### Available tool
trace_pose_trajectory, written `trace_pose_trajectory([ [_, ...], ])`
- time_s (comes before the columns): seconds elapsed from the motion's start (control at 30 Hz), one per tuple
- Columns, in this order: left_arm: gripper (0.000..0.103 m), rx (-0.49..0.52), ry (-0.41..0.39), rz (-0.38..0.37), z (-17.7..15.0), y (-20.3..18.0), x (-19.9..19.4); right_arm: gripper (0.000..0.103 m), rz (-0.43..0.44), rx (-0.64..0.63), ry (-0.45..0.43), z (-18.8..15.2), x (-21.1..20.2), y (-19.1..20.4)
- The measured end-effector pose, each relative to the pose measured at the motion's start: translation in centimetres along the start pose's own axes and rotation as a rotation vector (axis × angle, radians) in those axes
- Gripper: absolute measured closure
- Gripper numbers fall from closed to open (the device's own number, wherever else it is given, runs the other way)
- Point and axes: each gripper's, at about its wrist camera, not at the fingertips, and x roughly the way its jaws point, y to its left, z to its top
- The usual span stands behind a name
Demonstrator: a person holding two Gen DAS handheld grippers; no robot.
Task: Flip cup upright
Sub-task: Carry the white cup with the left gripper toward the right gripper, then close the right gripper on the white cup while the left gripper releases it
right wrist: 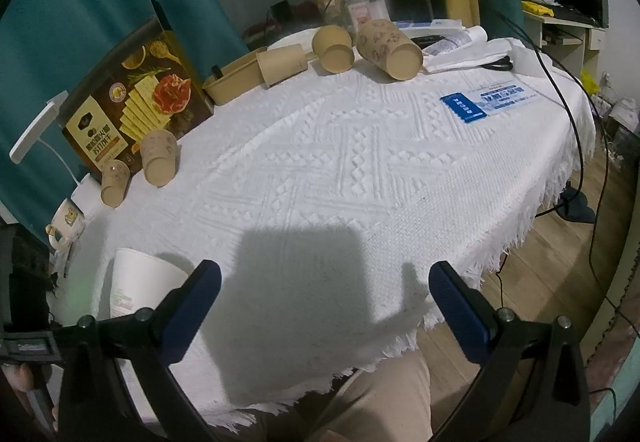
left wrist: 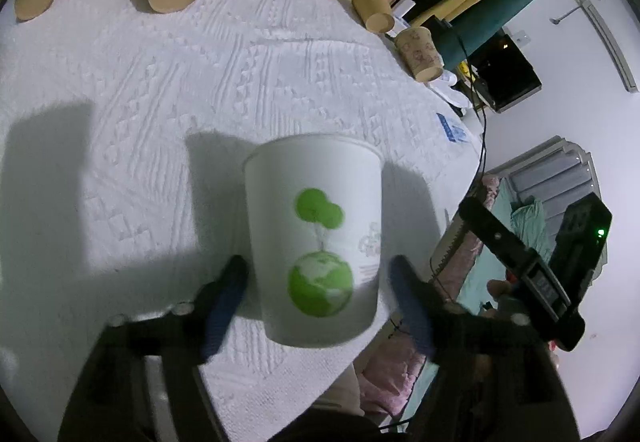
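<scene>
A white paper cup (left wrist: 316, 238) with a green tree-and-globe print stands between my left gripper's (left wrist: 320, 274) blue-padded fingers, rim up, on or just above the white tablecloth (left wrist: 160, 89). Small gaps show on both sides of the cup, so the left gripper is open around it. The same cup (right wrist: 136, 282) shows at the lower left of the right wrist view. My right gripper (right wrist: 324, 282) is open and empty above the table's near edge.
Several brown paper cups lie on their sides along the far edge (right wrist: 332, 47), (right wrist: 390, 49), (right wrist: 160, 157). A food box (right wrist: 132, 101) stands at the back left, a blue-white card (right wrist: 488, 101) lies at the right. A mug (right wrist: 66, 222) sits at the left edge. Cables hang off the right side.
</scene>
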Motion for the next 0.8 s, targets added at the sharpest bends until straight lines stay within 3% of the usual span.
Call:
trace_pose_trajectory([
  [0.2,0.023,0.033,-0.056,-0.001,-0.2,-0.1,-2.2,0.001,0.030,-0.049,0.021,0.7,0.2,1.5],
  [0.27,0.023,0.048,-0.092,0.022,-0.3,0.1,-3.3,0.001,0.085,-0.068,0.042,1.1,0.4,2.3],
  [0.37,0.023,0.068,-0.154,0.078,-0.4,0.9,-4.9,0.001,0.174,-0.083,0.083,1.6,0.8,3.8],
  [0.6,0.023,0.193,-0.317,0.324,-1.4,2.5,-8.3,0.001,0.332,-0.152,0.210,2.3,3.2,8.8],
  [0.7,0.023,0.231,-0.356,0.399,-1.9,3.3,-9.2,0.001,0.357,-0.164,0.268,2.0,4.8,10.7],
  [0.8,0.023,0.222,-0.364,0.428,-2.4,4.4,-9.9,0.001,0.357,-0.187,0.318,1.6,6.2,12.0],
])
